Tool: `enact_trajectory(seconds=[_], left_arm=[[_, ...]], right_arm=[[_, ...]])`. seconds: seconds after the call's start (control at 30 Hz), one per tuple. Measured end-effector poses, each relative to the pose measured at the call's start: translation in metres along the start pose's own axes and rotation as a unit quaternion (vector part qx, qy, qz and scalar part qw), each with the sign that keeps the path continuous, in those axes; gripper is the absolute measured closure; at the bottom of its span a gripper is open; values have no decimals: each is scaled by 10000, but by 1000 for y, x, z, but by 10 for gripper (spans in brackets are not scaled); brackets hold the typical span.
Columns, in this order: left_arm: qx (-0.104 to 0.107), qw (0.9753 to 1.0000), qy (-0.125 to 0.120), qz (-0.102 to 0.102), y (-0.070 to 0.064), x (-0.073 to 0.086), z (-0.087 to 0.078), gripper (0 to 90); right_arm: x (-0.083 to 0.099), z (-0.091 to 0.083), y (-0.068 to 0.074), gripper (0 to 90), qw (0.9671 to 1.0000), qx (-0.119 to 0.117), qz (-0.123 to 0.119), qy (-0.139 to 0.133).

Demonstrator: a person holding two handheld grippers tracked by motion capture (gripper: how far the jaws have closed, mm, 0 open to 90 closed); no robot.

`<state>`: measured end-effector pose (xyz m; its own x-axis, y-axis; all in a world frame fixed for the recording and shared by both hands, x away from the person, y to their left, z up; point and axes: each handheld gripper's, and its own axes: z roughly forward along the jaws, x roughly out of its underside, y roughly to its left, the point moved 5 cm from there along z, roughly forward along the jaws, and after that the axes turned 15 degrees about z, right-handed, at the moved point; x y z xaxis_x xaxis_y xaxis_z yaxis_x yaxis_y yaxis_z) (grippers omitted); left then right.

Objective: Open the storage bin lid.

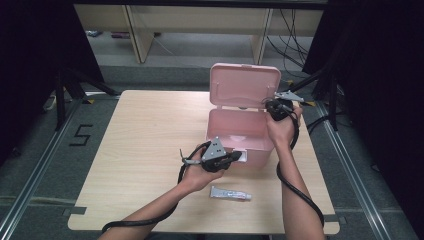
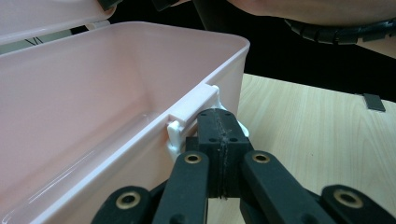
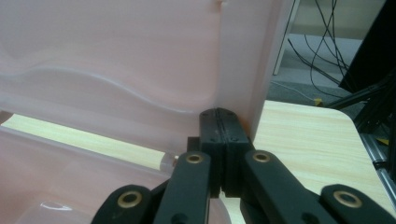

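Our left gripper (image 2: 219, 140) is pressed together right at the white latch (image 2: 194, 109) on the front wall of the pink box (image 1: 240, 137), steadying it on the bench (image 1: 145, 150). Our right gripper (image 3: 225, 135), jaws closed too, seems to pinch the raised lid (image 1: 244, 85) at its edge. We should keep the box pinned while swinging the lid gently. The tube (image 1: 230, 193) lies just behind our left gripper, ready to go in.
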<state>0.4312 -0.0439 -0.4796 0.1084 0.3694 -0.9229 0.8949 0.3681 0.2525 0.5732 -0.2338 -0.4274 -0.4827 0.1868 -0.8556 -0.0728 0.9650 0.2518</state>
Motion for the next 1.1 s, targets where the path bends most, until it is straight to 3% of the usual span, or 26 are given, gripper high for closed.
enact_trajectory(seconds=[0.33,0.37,0.47,0.57,0.63,0.7,0.77,0.8,0.9,0.97,1.03,1.07,1.1], left_arm=[[-1,10000,-3,-3,0,0,0,897],[-1,10000,-5,-5,0,0,0,898],[1,10000,3,4,0,0,0,897],[-3,10000,-7,-15,0,0,0,897],[-9,10000,-11,-32,-1,0,0,898],[-11,10000,-17,-22,-1,0,0,897],[-11,10000,-21,-24,0,0,0,897],[-11,10000,-20,-24,0,0,0,897],[-18,10000,-18,-26,0,0,0,898],[-20,10000,-15,-32,-1,0,0,898],[-21,10000,-3,-32,-1,0,0,897],[-23,10000,-4,-36,-1,0,0,898],[-24,10000,-4,-37,-1,0,0,898]], right_arm=[[-1,-2,3,900,10000,20,-19,3],[-2,-3,2,900,9999,-42,-122,-23],[-2,-6,5,900,10000,-51,-35,-17],[-3,-6,5,899,9999,-65,-157,-24],[-1,-9,6,899,9999,-105,-61,25],[-1,-11,4,898,9998,-93,-176,-9],[0,-14,5,894,9999,-107,-113,22],[0,-16,3,894,9997,-128,-218,72],[3,-22,4,897,9997,-168,-155,117],[3,-25,3,900,9992,-205,-304,135],[7,-31,5,900,9993,-258,-128,230],[7,-32,4,900,9990,-305,-244,199],[8,-34,5,900,9993,-277,-163,204]])
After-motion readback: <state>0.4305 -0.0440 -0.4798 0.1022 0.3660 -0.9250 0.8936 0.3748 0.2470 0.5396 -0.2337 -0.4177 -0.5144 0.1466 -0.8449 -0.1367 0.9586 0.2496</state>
